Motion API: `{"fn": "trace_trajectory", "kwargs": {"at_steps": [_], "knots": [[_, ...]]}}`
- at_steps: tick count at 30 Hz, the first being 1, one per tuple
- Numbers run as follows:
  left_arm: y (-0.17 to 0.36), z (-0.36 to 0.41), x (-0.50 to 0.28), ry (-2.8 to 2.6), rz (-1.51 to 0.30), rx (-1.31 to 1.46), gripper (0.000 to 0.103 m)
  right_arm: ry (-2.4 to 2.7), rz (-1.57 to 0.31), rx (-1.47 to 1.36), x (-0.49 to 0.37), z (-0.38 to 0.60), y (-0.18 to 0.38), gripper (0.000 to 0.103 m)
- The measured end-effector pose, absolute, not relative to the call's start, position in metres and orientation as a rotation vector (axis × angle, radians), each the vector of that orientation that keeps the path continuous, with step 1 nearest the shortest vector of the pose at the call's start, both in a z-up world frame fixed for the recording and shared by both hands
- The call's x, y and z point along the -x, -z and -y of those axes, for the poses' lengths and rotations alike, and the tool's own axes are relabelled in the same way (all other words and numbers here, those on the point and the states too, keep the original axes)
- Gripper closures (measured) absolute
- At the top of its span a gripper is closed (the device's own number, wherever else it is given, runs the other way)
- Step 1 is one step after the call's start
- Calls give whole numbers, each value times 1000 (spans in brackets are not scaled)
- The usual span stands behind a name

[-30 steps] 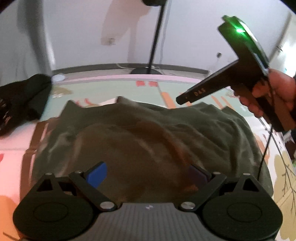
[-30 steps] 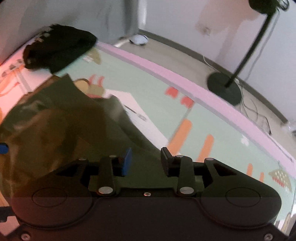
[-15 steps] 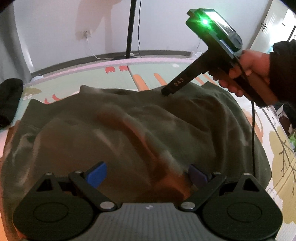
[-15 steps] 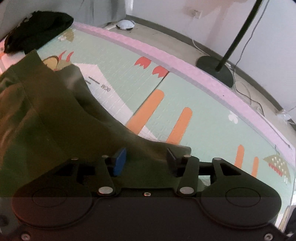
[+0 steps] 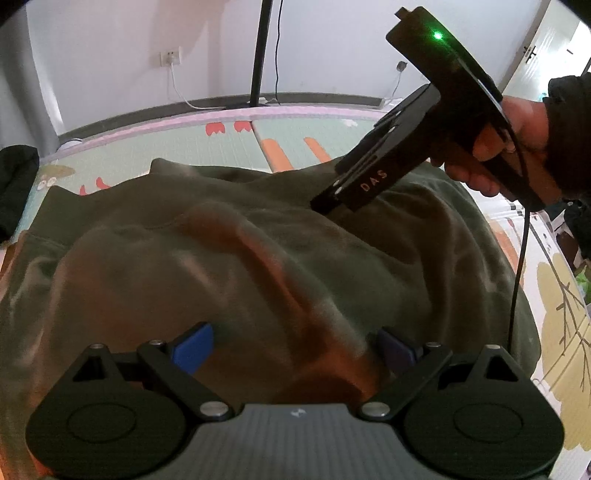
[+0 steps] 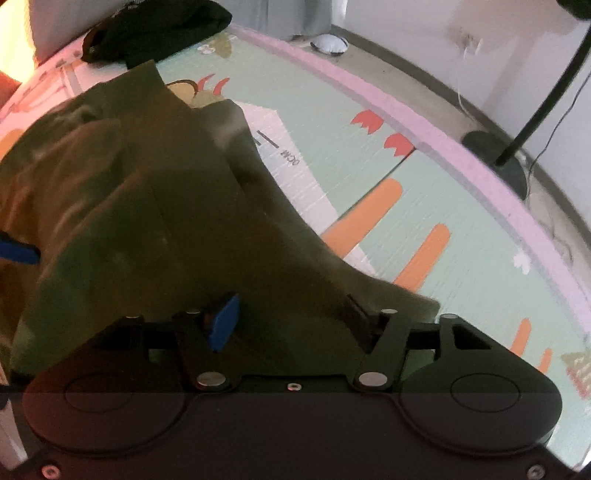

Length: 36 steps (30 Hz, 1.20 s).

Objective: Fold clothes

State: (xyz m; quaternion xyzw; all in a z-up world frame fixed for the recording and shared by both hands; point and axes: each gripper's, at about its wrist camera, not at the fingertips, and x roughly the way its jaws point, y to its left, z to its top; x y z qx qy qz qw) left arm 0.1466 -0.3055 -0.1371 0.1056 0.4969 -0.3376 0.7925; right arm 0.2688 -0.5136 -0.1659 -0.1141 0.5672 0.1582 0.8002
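Note:
An olive-green garment (image 5: pixel 258 258) lies rumpled on the play mat (image 5: pixel 166 147) and fills most of the left wrist view. My left gripper (image 5: pixel 295 347) hovers just over its near part, jaws wide open with only loose cloth below them. In the same view a hand (image 5: pixel 517 147) holds my right gripper (image 5: pixel 325 205), whose tips sit low at the garment's far right edge. In the right wrist view the right gripper (image 6: pixel 291 317) has its jaws opening. The garment's edge (image 6: pixel 147 221) lies between and under the pads, which do not press on it.
A black garment (image 6: pixel 155 33) lies bunched at the mat's far left corner. A lamp stand base (image 6: pixel 495 162) and cables sit on the floor beyond the mat's pink border (image 6: pixel 480 177). A small white object (image 6: pixel 328 42) lies near the wall. Bare mat (image 6: pixel 406 240) stretches right of the garment.
The right gripper's jaws have spread wider and it has sunk toward the garment's far edge. The left gripper has dropped closer to the cloth, then held still.

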Motion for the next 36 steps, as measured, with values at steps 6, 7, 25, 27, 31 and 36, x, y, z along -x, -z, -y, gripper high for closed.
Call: {"fn": "trace_trajectory", "kwargs": {"at_steps": [6, 7, 25, 27, 31, 36], "knots": [[138, 309, -145, 719, -1076, -234, 6, -363, -1219, 276, -265, 505, 172, 80], [138, 309, -145, 717, -1076, -235, 6, -365, -1213, 284, -264, 504, 171, 88], [134, 315, -140, 701, -1071, -257, 6, -251, -1196, 222, -263, 533, 151, 88], [134, 315, -140, 705, -1073, -254, 6, -260, -1190, 220, -261, 534, 150, 60], [134, 315, -139, 738, -1065, -241, 6, -282, -1198, 217, -259, 540, 150, 55], [134, 316, -134, 773, -1051, -251, 6, -303, -1200, 286, -255, 537, 154, 34]]}}
